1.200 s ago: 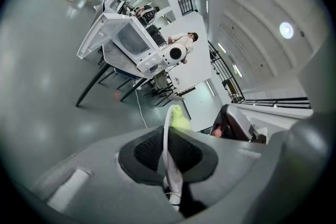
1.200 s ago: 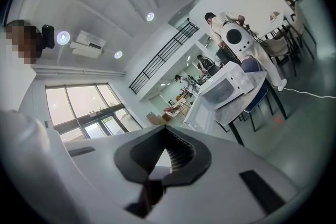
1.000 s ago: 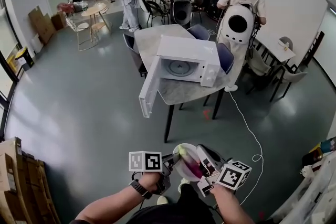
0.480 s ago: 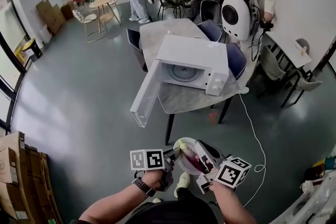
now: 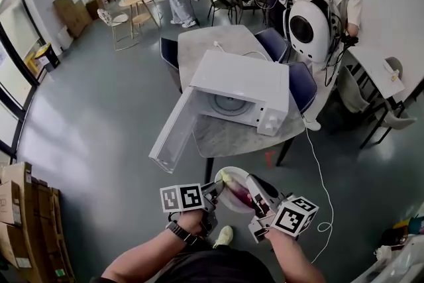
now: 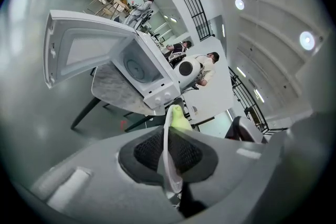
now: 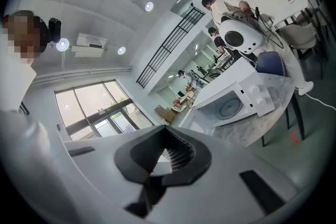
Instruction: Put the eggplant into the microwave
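Your left hand-held gripper [image 5: 215, 191] is closed tight on the thin rim of a white plate [image 5: 228, 203]. In the left gripper view the rim stands edge-on between its jaws, with the eggplant's green stem just beyond. The eggplant [image 5: 238, 195] lies on that plate, purple body towards you, low in front of your body and well short of the microwave [image 5: 236, 81]. Your right hand-held gripper [image 5: 256, 193] sits at the plate's opposite side, its jaws nearly together with only a pale sliver between them. The microwave stands on the grey tabletop [image 5: 224, 136] ahead, its door [image 5: 171, 140] swung wide and its cavity facing you.
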